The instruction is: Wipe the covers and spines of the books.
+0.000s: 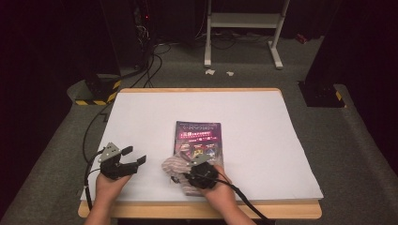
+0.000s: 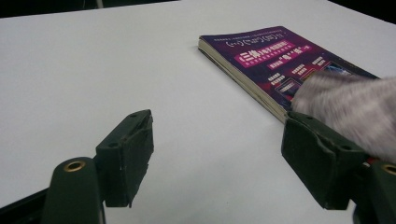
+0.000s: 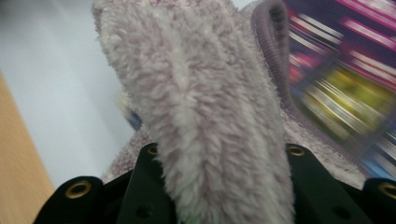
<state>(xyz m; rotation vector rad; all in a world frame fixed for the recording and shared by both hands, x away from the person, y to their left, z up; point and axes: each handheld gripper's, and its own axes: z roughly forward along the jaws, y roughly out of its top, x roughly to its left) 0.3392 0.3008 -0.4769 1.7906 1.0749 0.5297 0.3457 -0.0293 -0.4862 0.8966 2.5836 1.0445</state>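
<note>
One fluffy striped cloth is sitting bunched at the near edge of the white table, its far end overlapping the near edge of the purple book. Right gripper is clamping it: in the right gripper view a thick fold of cloth is wedged between both black jaws, which are standing partly closed, pads pressing into the pile. Book cover is showing blurred behind the cloth there.

Book is lying flat, roughly mid-table, spine side toward the person's left. In the left gripper view the book is sitting ahead and to the right, cloth draped on its near corner.

Left gripper is hovering over bare table, well apart from the cloth, jaws standing wide open, nothing between them. Both hands are coming in from the near edge; cables are trailing off each gripper.
</note>
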